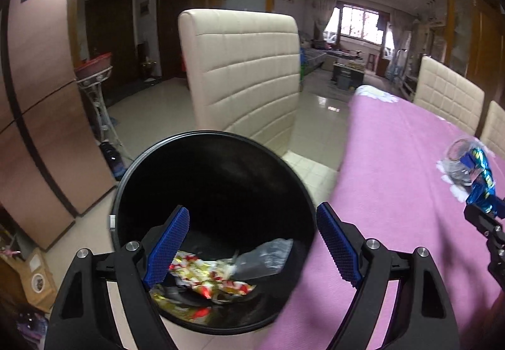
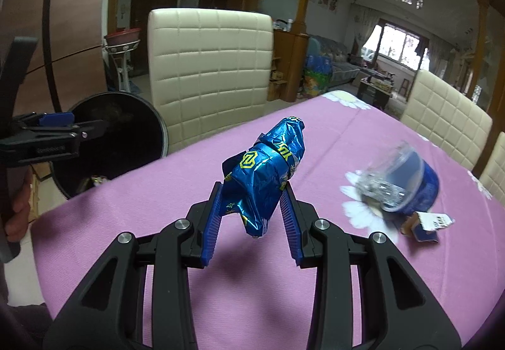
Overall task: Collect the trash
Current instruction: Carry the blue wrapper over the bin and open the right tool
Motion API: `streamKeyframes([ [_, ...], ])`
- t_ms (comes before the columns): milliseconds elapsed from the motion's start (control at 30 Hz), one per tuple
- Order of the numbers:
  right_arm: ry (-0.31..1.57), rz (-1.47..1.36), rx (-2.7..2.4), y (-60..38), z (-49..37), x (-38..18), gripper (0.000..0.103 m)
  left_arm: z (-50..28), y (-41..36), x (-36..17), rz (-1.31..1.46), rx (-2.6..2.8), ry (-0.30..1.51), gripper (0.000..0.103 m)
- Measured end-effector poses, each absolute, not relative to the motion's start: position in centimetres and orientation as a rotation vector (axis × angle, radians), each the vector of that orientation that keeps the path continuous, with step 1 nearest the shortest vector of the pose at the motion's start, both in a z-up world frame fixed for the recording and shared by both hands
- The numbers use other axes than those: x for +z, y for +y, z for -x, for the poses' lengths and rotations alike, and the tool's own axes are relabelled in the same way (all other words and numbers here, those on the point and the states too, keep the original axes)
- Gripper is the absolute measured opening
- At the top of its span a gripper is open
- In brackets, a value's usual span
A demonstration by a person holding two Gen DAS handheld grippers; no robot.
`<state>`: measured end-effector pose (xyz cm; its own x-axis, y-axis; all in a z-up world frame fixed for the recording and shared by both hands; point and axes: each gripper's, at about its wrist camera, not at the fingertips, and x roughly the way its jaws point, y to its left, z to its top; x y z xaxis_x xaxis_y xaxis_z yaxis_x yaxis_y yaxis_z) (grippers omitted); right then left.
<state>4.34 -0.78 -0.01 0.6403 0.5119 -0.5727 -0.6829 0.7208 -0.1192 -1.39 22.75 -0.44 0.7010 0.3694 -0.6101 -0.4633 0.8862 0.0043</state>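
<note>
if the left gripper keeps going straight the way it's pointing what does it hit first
Most likely the trash inside the black bin. The left gripper is open and empty, aimed down into the bin's mouth, with the red and gold wrapper lying in line below it. Depth is hard to judge; it could meet the bin's inner wall instead.

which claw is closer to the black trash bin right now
Left. The left claw hangs open right above the black trash bin; the right claw is over the pink tablecloth, gripping a blue wrapper.
</note>
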Motion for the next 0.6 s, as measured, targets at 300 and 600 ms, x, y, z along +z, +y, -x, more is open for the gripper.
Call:
streamKeyframes([
  [300, 0.521, 0.404, 0.826, 6.1, -1.8, 0.3, 0.039, 3.0, 24.2, -0.8, 0.117, 0.516, 0.641, 0.081],
  [600, 0.519, 0.43, 0.906, 10.9, -0.3, 0.1, 0.043, 5.1, 26.4, -1.2, 0.118, 0.576, 0.63, 0.081],
])
